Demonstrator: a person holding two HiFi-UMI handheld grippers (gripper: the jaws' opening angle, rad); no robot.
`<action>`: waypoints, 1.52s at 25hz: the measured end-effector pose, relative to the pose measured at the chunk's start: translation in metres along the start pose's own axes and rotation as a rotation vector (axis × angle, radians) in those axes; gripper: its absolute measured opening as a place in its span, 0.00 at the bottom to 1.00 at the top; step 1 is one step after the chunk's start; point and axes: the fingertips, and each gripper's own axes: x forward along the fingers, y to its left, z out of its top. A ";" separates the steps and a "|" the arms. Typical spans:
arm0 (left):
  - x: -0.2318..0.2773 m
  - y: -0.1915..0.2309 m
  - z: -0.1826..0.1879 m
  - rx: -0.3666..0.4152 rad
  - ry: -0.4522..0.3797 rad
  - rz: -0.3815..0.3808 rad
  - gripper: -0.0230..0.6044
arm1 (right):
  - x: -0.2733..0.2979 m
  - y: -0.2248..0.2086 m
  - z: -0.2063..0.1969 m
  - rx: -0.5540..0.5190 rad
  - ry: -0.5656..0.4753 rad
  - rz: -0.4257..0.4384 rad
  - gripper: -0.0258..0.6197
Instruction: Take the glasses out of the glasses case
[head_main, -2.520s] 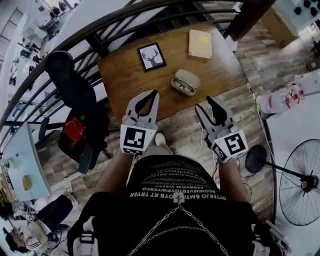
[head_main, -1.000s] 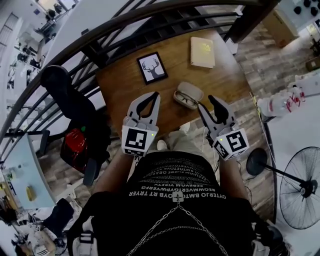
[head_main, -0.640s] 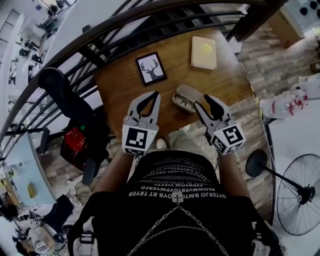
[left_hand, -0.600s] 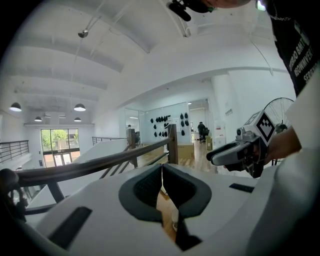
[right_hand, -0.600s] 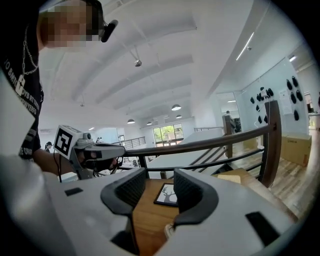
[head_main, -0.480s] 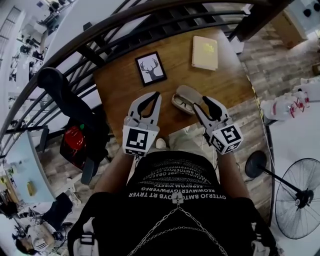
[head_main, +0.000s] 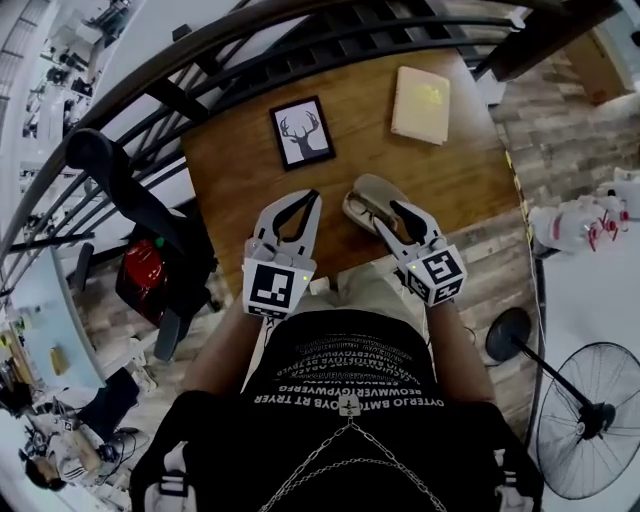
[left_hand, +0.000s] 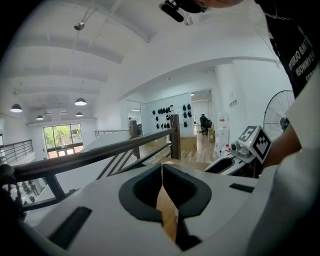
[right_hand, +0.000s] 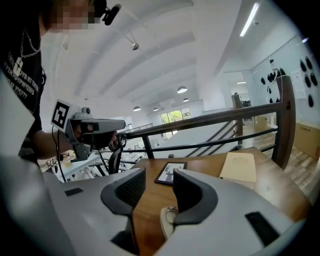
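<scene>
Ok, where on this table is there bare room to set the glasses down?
Bare wood lies between the deer picture and the beige book, and right of the glasses case, below the book. Around the case it's crowded by the left tongs and right tongs.

A framed deer picture (head_main: 302, 132) is lying flat on the wooden desk (head_main: 450, 170), toward its far left side. A cream book (head_main: 421, 91) is lying near the far right corner, well apart from the picture. A dark railing (head_main: 200, 45) is curving round the desk's far edge. A black chair (head_main: 115, 185) is standing left of the desk, with something red (head_main: 140, 275) showing beside it. A standing fan (head_main: 590, 420) is sitting on the plank floor (head_main: 515, 265) at the lower right
</scene>
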 end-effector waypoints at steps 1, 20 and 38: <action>0.002 0.002 -0.003 -0.004 0.007 0.007 0.08 | 0.005 -0.001 -0.005 0.001 0.010 0.009 0.30; 0.028 0.003 -0.056 -0.049 0.081 0.016 0.08 | 0.066 -0.044 -0.140 0.074 0.262 0.057 0.30; 0.027 0.001 -0.064 -0.046 0.111 0.020 0.08 | 0.095 -0.061 -0.197 0.014 0.470 0.006 0.24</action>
